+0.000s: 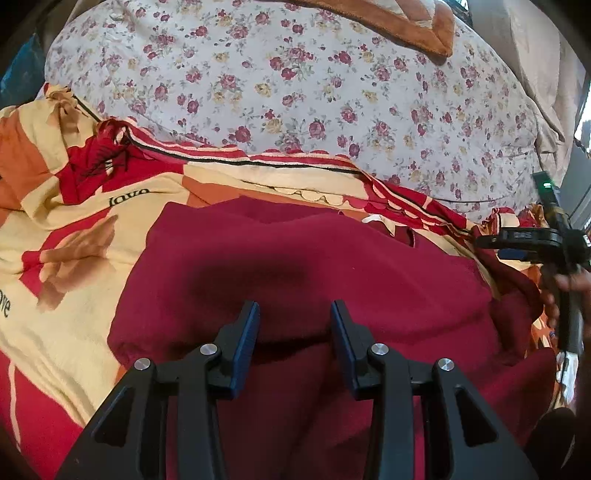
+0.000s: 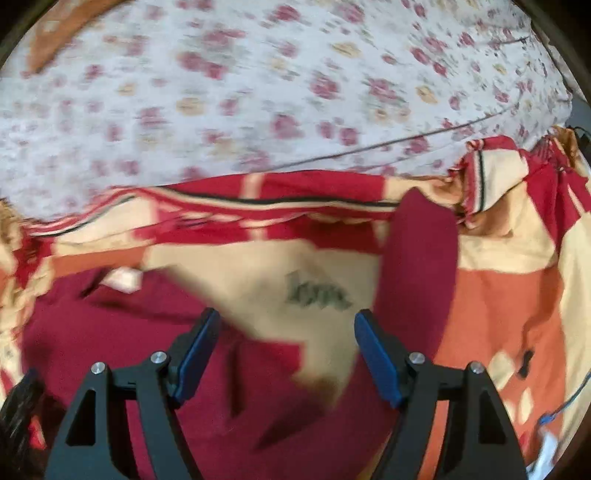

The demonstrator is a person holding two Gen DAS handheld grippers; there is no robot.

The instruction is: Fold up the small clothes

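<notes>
A dark red garment (image 1: pixel 295 258) lies spread on a patterned blanket, its neck opening and white label (image 1: pixel 376 219) toward the far right. My left gripper (image 1: pixel 294 317) hovers over the garment's middle, open, with nothing between its blue pads. In the right wrist view, which is blurred, the same garment (image 2: pixel 129 332) fills the lower left and one sleeve (image 2: pixel 417 258) stretches up to the right. My right gripper (image 2: pixel 288 319) stands wide open above cream blanket and the garment's edge, empty. The right tool's body (image 1: pixel 532 240) and a hand show at the left view's right edge.
The blanket (image 1: pixel 74 277) is red, cream and orange with printed words and rumpled at its far edge. Behind it lies a white floral sheet (image 1: pixel 295 92) and an orange-brown cloth (image 1: pixel 406 26) at the top. A blue cable (image 2: pixel 565 402) runs at the right.
</notes>
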